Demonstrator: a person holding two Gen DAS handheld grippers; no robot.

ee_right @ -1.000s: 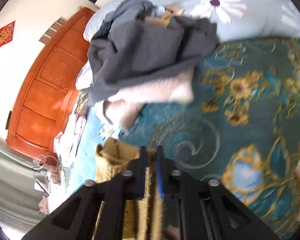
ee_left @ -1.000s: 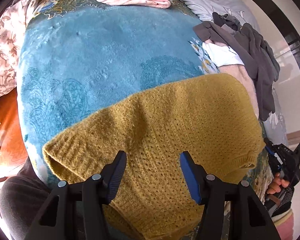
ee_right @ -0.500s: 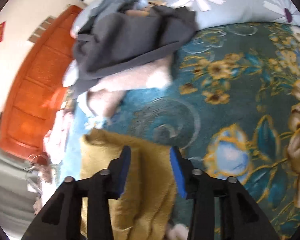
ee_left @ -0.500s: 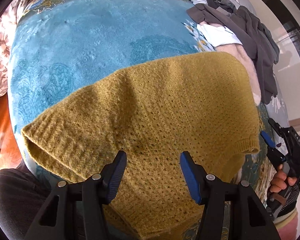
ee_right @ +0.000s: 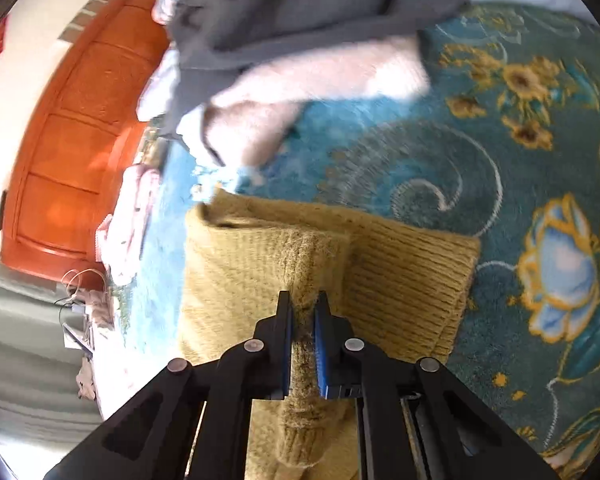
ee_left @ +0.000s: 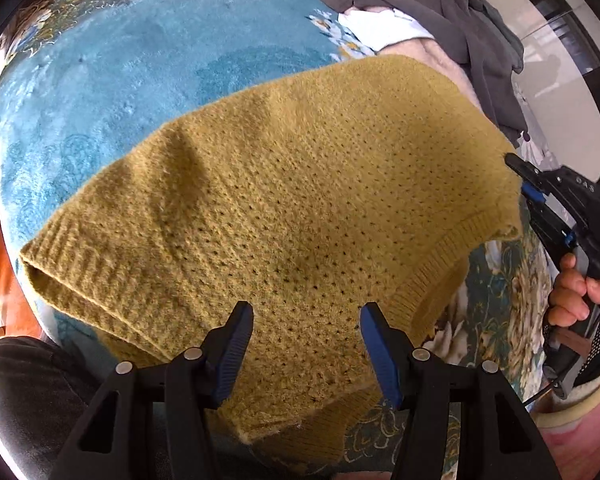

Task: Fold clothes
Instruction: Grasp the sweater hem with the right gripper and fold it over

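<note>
Reclosed since half a second ago: right gripper [ee_right: 303,312] pinching mustard-yellow knit sweater [ee_left: 292,216] fold, lower centre; left gripper [ee_left: 306,320] spread wide, holding nothing; pinched fabric's lower end cut off.

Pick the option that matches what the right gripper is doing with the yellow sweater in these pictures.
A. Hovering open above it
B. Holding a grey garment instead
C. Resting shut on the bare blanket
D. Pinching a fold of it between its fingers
D: in the right wrist view the right gripper has its fingers closed on a raised fold of the yellow sweater.
</note>
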